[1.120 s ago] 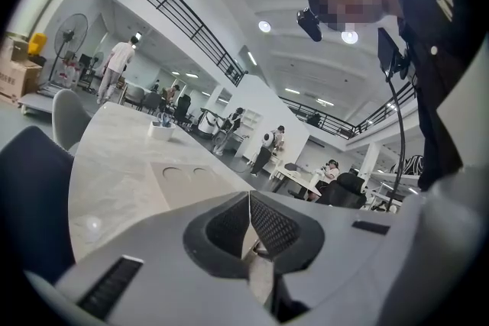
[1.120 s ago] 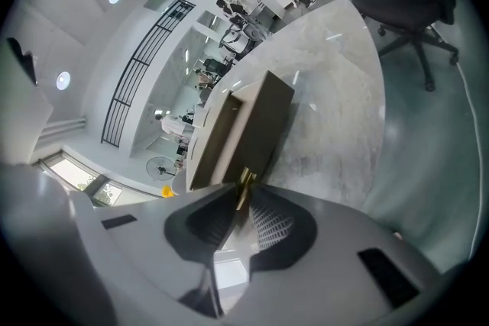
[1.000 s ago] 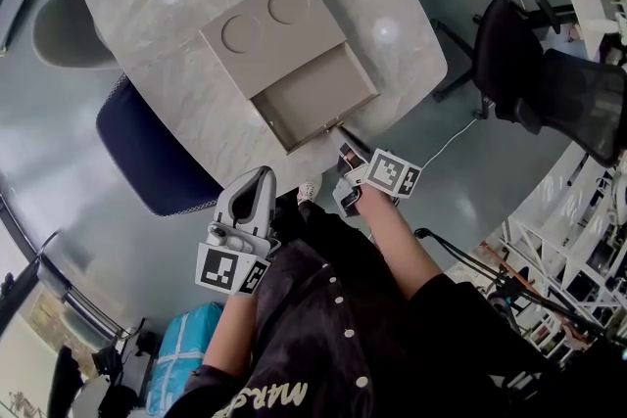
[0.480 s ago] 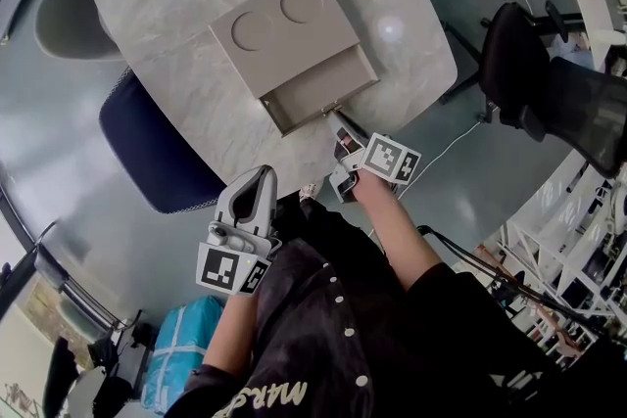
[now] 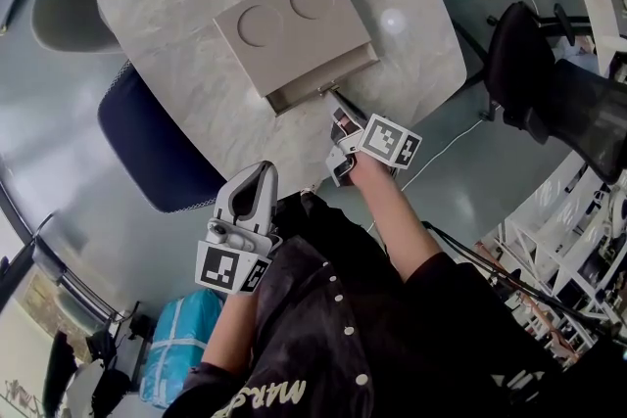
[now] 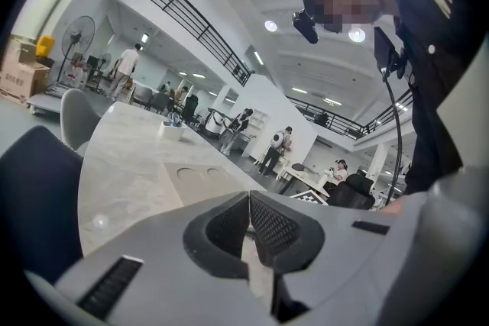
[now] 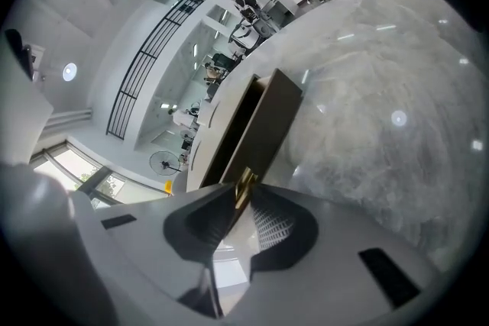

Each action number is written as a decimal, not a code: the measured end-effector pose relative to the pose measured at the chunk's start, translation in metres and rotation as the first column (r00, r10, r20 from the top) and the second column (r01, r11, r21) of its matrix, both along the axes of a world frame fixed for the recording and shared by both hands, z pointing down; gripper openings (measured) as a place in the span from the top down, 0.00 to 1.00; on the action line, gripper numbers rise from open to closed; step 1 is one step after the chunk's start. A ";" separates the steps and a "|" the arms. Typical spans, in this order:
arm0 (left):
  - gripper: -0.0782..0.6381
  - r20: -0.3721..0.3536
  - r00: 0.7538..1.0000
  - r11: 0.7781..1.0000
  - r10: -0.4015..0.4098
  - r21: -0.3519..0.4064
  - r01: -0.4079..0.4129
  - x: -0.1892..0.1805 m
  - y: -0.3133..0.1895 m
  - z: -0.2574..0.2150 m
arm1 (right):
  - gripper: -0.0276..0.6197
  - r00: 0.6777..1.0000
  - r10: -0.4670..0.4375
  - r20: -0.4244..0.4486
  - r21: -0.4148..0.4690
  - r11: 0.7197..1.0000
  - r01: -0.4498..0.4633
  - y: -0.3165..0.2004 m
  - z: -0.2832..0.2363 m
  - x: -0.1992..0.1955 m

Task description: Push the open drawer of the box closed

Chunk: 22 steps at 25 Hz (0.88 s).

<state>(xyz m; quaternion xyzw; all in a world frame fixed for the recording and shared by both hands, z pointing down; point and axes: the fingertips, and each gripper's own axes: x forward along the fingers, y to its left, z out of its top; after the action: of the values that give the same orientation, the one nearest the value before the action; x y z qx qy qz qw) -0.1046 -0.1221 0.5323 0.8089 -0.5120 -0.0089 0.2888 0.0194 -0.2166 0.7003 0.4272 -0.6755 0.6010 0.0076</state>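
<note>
A tan box with two round recesses in its top lies on the marble table. Its drawer shows only as a narrow strip at the box's near side. My right gripper reaches to the drawer front, shut on the small gold handle, which sits between its tips. The dark drawer front fills the middle of the right gripper view. My left gripper hangs below the table's near edge by the person's body, shut and holding nothing. The box lies beyond it.
A dark blue chair stands at the table's left edge and a grey chair farther back. Black office chairs stand to the right. A blue bag lies on the floor. Several people stand far off in the hall.
The drawer has slid most of the way into the box. My right gripper moved forward with it, staying at the handle. The left gripper stayed put.
</note>
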 end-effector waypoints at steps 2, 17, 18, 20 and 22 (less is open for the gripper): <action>0.87 -0.003 1.000 1.000 -0.002 -0.003 0.002 -0.002 -0.002 0.002 | 0.87 1.000 0.003 0.004 0.004 1.000 -0.003 -0.005 0.001 -0.003; 0.87 -0.016 1.000 1.000 -0.003 -0.023 0.002 -0.015 -0.010 0.016 | 0.88 0.999 0.036 0.025 0.016 0.999 -0.036 -0.034 0.000 -0.023; 0.87 -0.016 1.000 1.000 -0.002 -0.025 0.002 -0.016 -0.011 0.017 | 0.88 0.999 0.037 0.025 0.016 0.999 -0.037 -0.035 0.001 -0.025; 0.87 -0.017 1.000 1.000 -0.001 -0.028 0.001 -0.017 -0.013 0.019 | 0.88 0.999 0.040 0.027 0.015 0.999 -0.040 -0.037 0.002 -0.027; 0.87 -0.018 1.000 0.999 -0.001 -0.032 0.000 -0.017 -0.013 0.020 | 0.88 0.999 0.043 0.029 0.015 0.999 -0.043 -0.038 0.001 -0.027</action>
<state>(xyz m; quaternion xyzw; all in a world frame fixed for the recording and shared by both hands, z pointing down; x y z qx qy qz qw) -0.1216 -0.1352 0.5523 0.8040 -0.5097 -0.0080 0.3061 -0.0076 -0.2542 0.7017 0.4330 -0.6708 0.6019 -0.0182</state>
